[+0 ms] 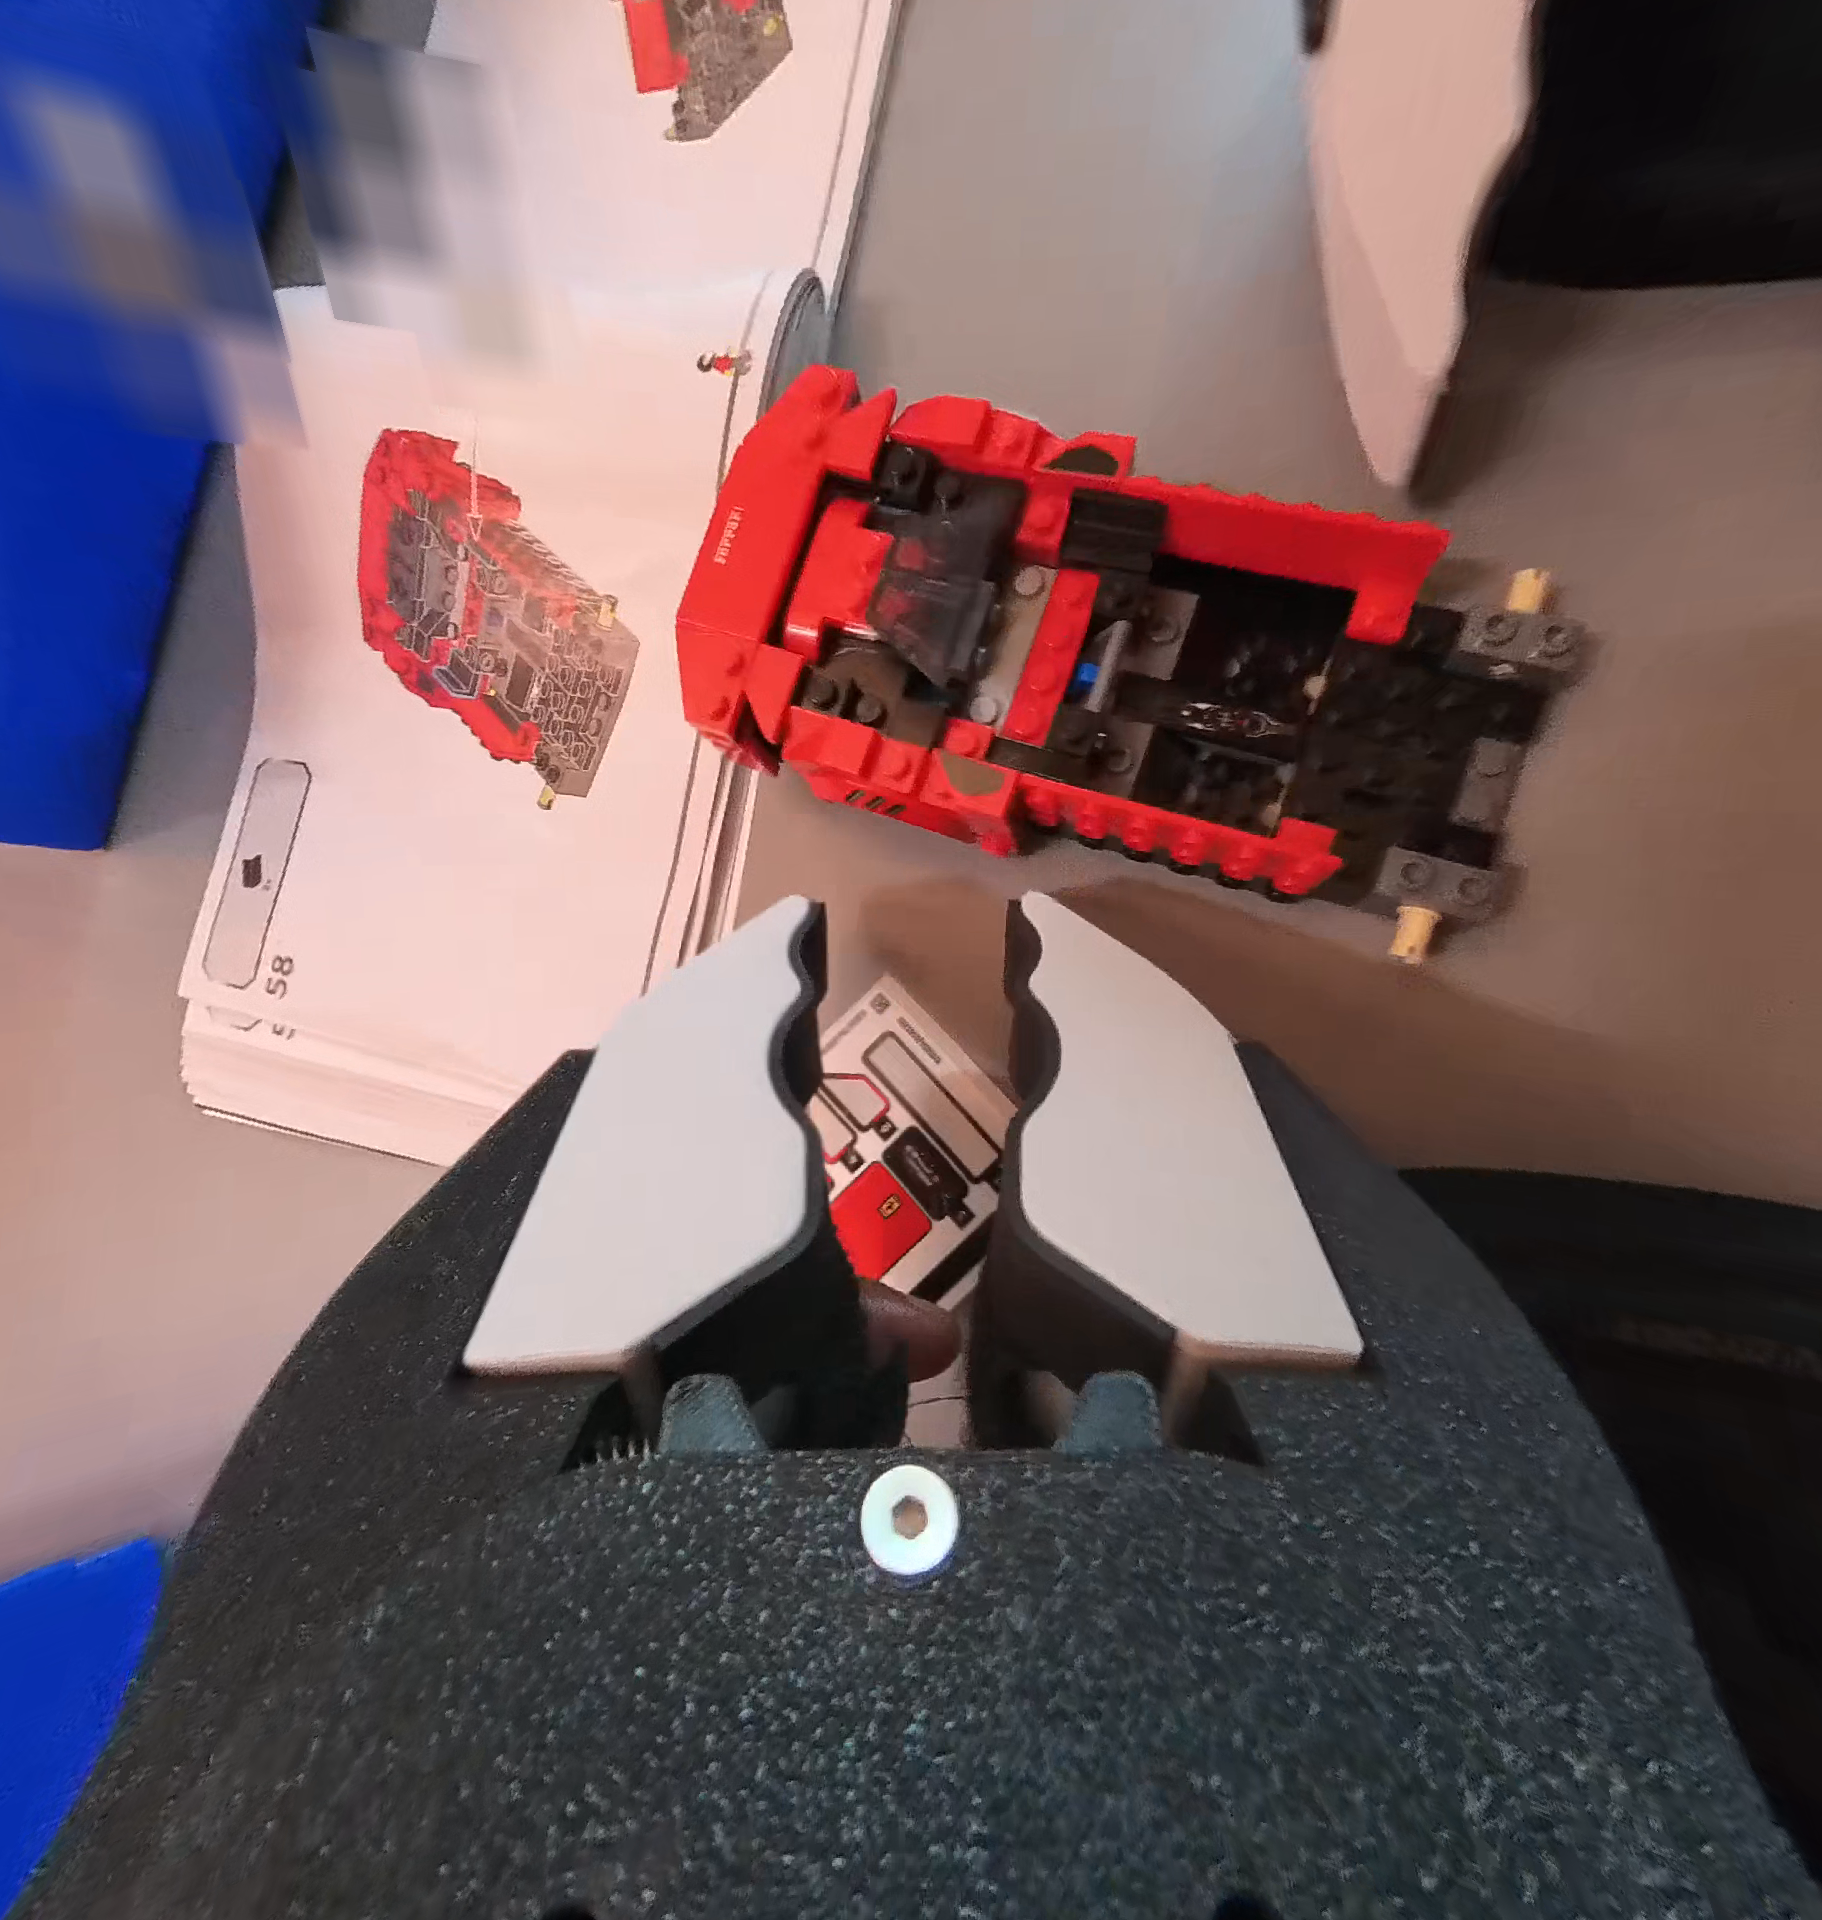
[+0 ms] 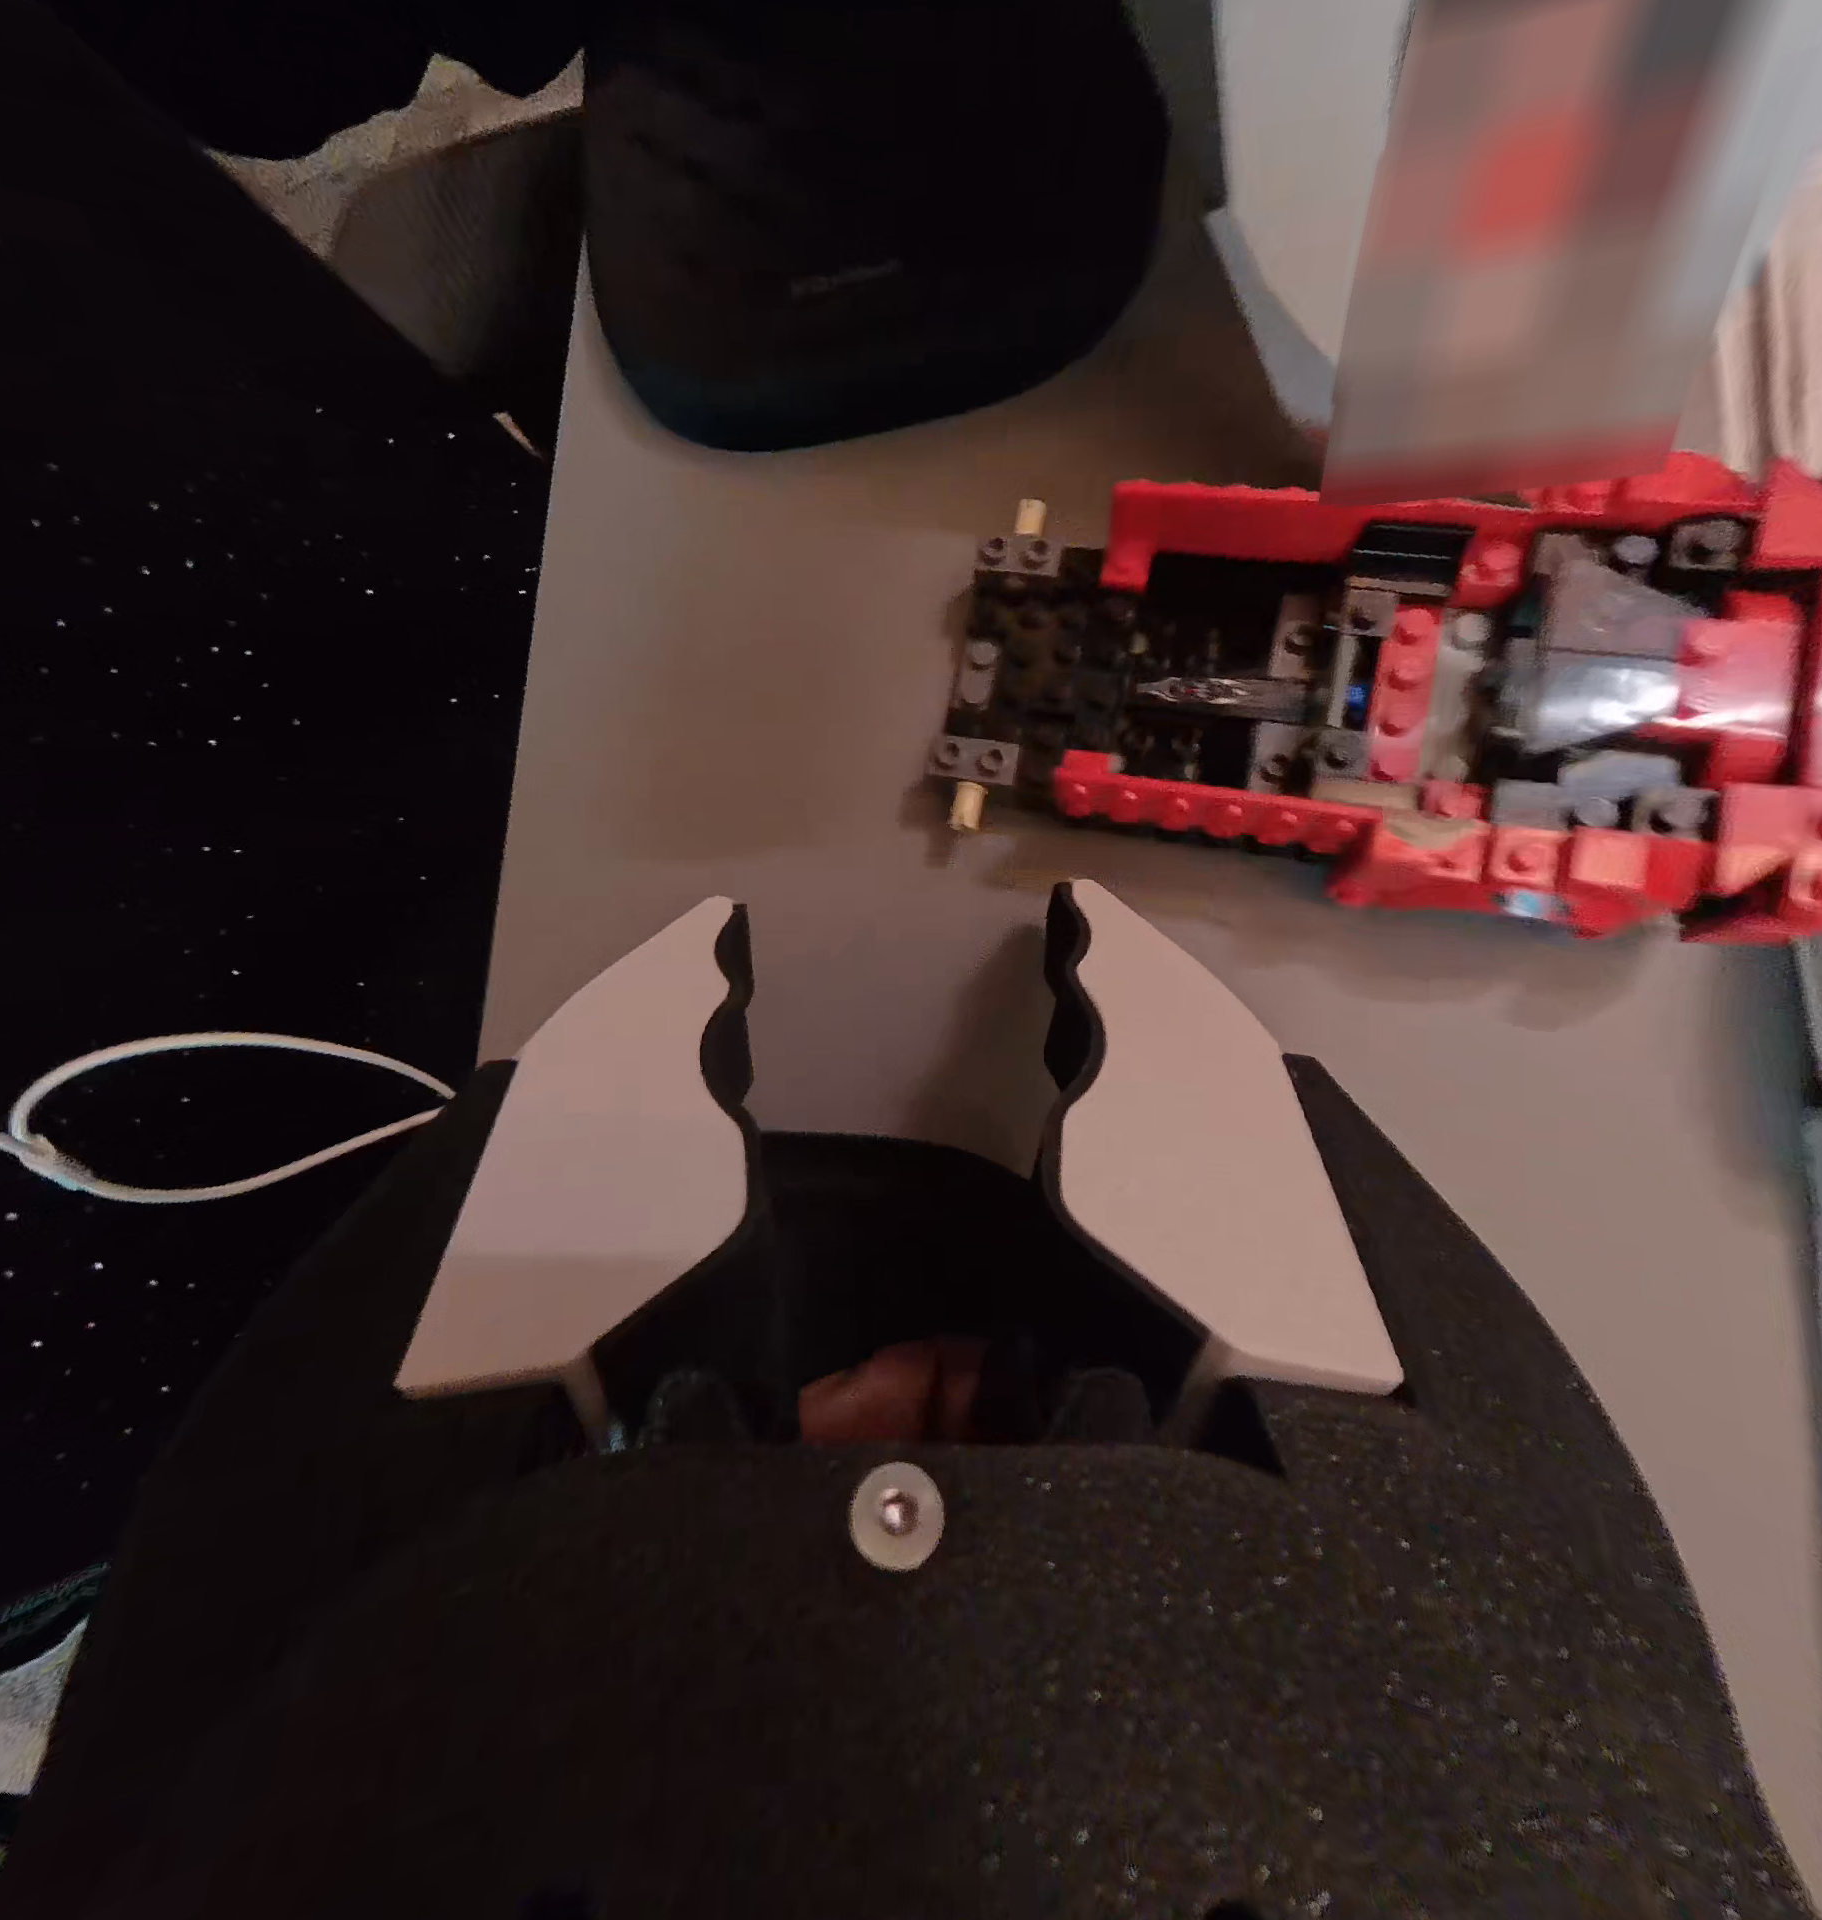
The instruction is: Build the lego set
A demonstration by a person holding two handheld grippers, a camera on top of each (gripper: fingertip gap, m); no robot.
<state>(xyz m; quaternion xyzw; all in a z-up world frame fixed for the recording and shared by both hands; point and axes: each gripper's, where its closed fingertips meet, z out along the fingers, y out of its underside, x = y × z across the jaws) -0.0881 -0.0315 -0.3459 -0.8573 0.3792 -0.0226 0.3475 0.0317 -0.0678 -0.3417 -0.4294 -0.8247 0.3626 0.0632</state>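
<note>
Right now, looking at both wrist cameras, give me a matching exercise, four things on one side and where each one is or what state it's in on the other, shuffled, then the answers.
Things:
1. lego car
2. instruction booklet
3. sticker sheet
4. right gripper

Places or states:
A. open on the table, left of the car in the left wrist view
B. seen between the left gripper's fingers, flat on the table
C. open and empty, over bare table
D. half built, red shell over a black chassis, no wheels on its tan axle pins

Pairs: 1-D, 2-A, 3-B, 4-C
</note>
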